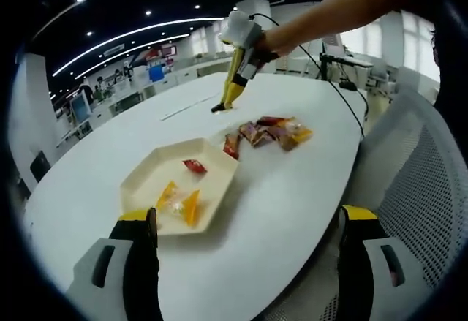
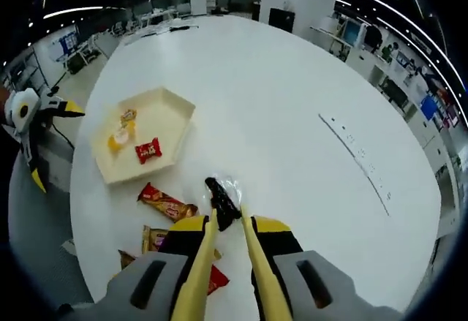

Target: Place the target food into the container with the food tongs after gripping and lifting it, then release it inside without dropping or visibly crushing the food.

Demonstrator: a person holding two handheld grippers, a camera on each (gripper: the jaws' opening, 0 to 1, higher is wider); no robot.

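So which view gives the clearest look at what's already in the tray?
The left gripper view: the tray sits near the camera, so the red packet and two orange-yellow packets inside read clearly. In the right gripper view the tray is farther off to the left, its contents smaller but still countable.

No lettering on the snack wrappers (image 2: 148, 150) can be read.
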